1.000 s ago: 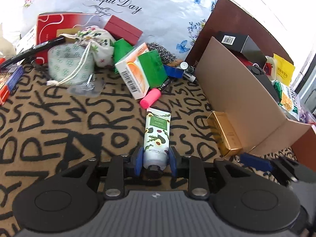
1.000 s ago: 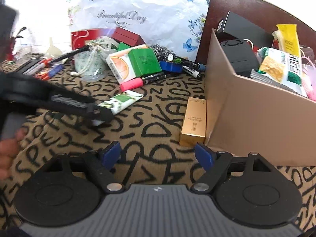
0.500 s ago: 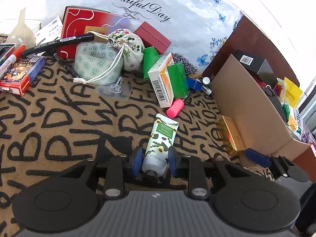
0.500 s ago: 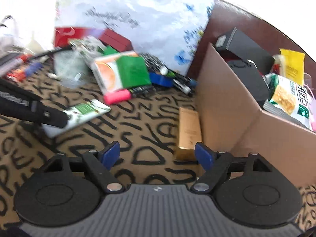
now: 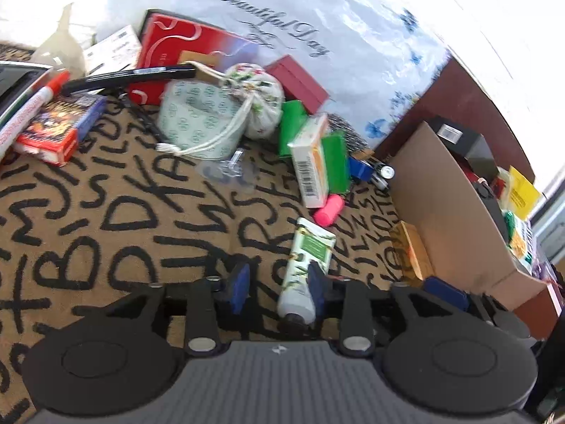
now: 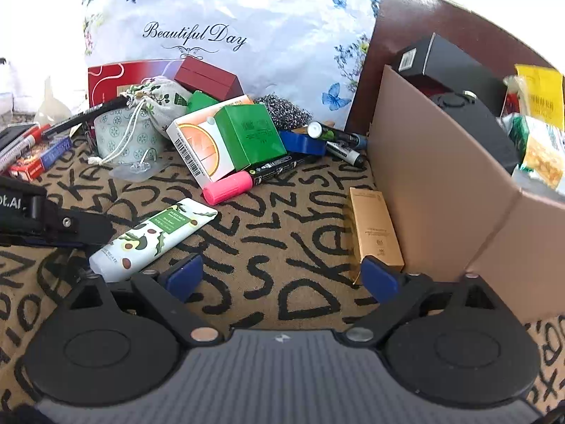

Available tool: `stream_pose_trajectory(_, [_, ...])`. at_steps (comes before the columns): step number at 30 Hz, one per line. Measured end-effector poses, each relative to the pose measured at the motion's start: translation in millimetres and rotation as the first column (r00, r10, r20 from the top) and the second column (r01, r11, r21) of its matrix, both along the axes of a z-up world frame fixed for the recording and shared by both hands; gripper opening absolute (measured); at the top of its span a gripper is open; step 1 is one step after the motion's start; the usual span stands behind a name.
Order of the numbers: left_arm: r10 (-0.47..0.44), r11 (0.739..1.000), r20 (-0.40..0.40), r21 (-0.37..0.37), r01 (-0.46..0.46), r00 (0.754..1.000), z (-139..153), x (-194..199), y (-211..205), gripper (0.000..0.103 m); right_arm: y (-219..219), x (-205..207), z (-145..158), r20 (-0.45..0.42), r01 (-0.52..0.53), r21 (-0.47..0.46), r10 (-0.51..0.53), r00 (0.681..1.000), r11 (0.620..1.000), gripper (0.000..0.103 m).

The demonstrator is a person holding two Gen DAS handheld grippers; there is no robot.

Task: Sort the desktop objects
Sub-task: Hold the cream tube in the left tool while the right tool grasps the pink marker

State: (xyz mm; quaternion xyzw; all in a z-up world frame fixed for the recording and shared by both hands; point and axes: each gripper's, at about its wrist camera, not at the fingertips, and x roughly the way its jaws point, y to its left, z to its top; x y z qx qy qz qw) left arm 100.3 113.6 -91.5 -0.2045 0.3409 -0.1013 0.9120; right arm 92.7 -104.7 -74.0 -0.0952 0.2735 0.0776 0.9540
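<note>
Left gripper (image 5: 277,284), blue-padded, stands with its fingers parted around the capped end of the white avocado-print cream tube (image 5: 306,265); only its right pad touches the tube. That tube lies flat on the tan letter-patterned mat (image 5: 116,219), long axis running from cap near the gripper to crimped end toward the pink cylindrical highlighter cap (image 5: 329,209). Further right, the gold rectangular carton (image 6: 374,231) lies along the wall of the brown cardboard box (image 6: 434,190). Right gripper (image 6: 282,277) hangs wide apart, empty, above the mat.
</note>
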Motion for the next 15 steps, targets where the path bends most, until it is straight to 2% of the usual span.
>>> stream_pose_trajectory(1, [-0.015, 1.000, 0.009, 0.006, 0.015, 1.000, 0.4, 0.1, -3.2, 0.053, 4.4, -4.0, 1.8, 0.015, -0.014, -0.011, 0.015, 1.000, 1.000, 0.090])
stream_pose_trajectory(4, [-0.049, 0.998, 0.015, 0.046, 0.048, 0.999, -1.7, 4.0, -13.0, 0.055, 12.1, -7.3, 5.3, 0.071, -0.050, -0.065, 0.054, 0.996, 0.997, 0.089])
stream_pose_trajectory(5, [-0.059, 0.997, 0.018, 0.055, 0.058, 0.998, -3.7, 5.4, -14.9, 0.051, 12.7, -4.6, 6.4, 0.074, -0.041, -0.082, 0.047, 0.996, 0.996, 0.088])
stream_pose_trajectory(6, [-0.063, 0.996, 0.023, 0.063, 0.061, 0.998, -5.7, 6.1, -15.5, 0.043, 13.7, -1.7, 7.2, 0.066, -0.035, -0.102, 0.041, 0.997, 0.994, 0.087])
stream_pose_trajectory(7, [-0.064, 0.994, 0.022, 0.089, 0.062, 0.998, -7.6, 7.7, -16.2, 0.032, 15.1, -1.0, 8.1, 0.061, -0.031, -0.123, 0.039, 0.997, 0.992, 0.083])
stream_pose_trajectory(8, [-0.063, 0.994, 0.027, 0.096, 0.060, 0.998, -8.9, 8.2, -14.3, 0.029, 14.4, -1.4, 9.0, 0.064, -0.027, -0.129, 0.036, 0.997, 0.991, 0.078])
stream_pose_trajectory(11, [0.000, 0.996, 0.024, 0.084, -0.002, 1.000, -7.8, 7.3, 1.8, 0.027, 13.0, 0.5, 15.5, 0.065, -0.031, -0.105, 0.038, 0.997, 0.994, 0.075])
stream_pose_trajectory(15, [0.090, 0.993, 0.017, 0.076, -0.091, 0.996, -5.9, 0.8, 23.2, 0.026, 22.2, 27.5, 17.8, 0.024, -0.062, 0.006, 0.061, 0.998, 0.998, 0.071])
